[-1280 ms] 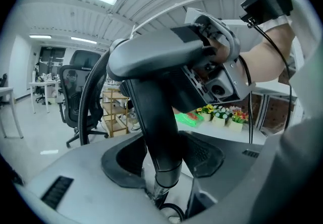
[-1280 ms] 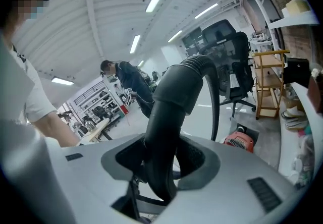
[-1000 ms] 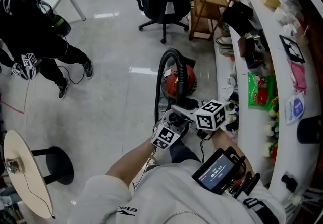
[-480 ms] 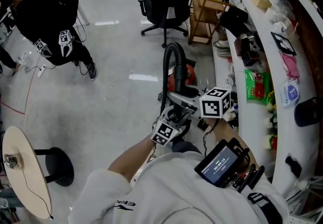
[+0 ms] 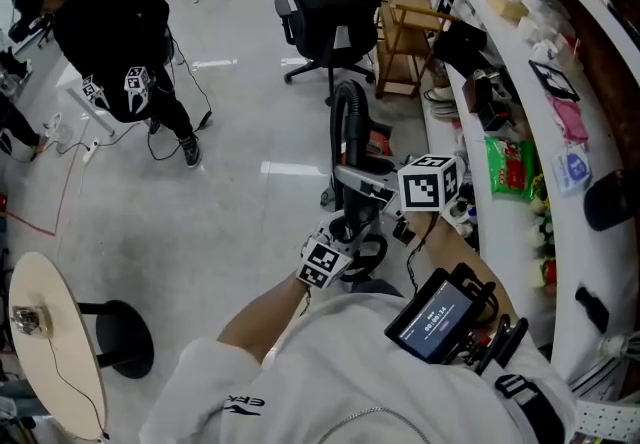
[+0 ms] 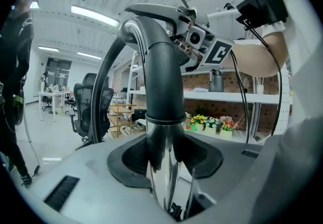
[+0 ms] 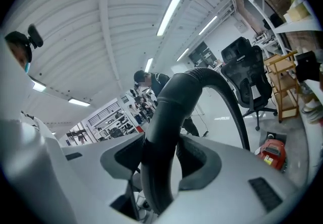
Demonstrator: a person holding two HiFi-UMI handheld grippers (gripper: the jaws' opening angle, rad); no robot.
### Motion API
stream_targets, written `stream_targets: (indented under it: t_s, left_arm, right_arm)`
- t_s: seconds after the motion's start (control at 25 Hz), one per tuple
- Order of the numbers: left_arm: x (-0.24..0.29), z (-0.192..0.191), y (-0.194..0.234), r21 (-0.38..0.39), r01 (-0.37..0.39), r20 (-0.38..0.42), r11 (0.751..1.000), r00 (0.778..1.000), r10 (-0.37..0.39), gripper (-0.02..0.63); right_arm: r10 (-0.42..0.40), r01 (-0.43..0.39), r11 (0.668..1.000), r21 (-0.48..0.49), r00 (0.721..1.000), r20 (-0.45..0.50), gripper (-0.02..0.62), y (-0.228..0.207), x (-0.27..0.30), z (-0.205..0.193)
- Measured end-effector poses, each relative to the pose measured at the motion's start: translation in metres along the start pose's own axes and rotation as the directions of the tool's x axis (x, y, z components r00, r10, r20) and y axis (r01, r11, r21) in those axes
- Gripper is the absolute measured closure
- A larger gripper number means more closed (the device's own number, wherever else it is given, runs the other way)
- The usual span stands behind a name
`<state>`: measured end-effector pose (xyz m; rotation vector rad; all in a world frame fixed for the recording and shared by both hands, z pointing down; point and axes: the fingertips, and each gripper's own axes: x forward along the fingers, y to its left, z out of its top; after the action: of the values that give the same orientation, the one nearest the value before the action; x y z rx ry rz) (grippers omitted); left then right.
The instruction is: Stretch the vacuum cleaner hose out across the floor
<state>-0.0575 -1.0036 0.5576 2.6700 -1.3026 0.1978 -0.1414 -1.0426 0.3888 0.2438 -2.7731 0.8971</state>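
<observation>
The left tongs, jaws just closing tighter, clamp the shiny pipe; the right tongs clamp the curved grip above it. The hose arches forward and down to the red vacuum cleaner on the floor, so stretching it probably means pulling backward.

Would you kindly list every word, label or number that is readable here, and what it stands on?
None reads with certainty.
Arm-mounted screen: pale digits, too small to read.
Sweatshirt: white print, partly hidden, unreadable.
Green packet on the counter: print blurred.
Marker cube: black square pattern, no letters.
</observation>
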Motion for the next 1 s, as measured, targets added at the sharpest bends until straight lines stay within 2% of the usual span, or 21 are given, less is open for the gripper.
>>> stream_targets:
  t_s: [0.28,0.64,1.0]
  left_arm:
    - [-0.059,-0.003,0.009,0.022,-0.012,-0.038,1.000,0.999,0.013,0.449]
    - [-0.161,-0.041,0.008,0.096,-0.041,-0.153,0.995,0.987,0.056,0.451]
    - [-0.221,-0.079,-0.033,0.045,-0.044,-0.237,0.998,0.970,0.053,0.451]
  right_arm:
    - [0.034,-0.036,0.998,0.049,0.999,0.036,0.400,0.030,0.020,-0.004]
    - [0.092,-0.097,0.988,0.124,0.995,0.046,0.400,0.091,0.057,-0.059]
    - [0.134,-0.137,0.961,0.241,0.991,0.032,0.400,0.122,0.065,-0.118]
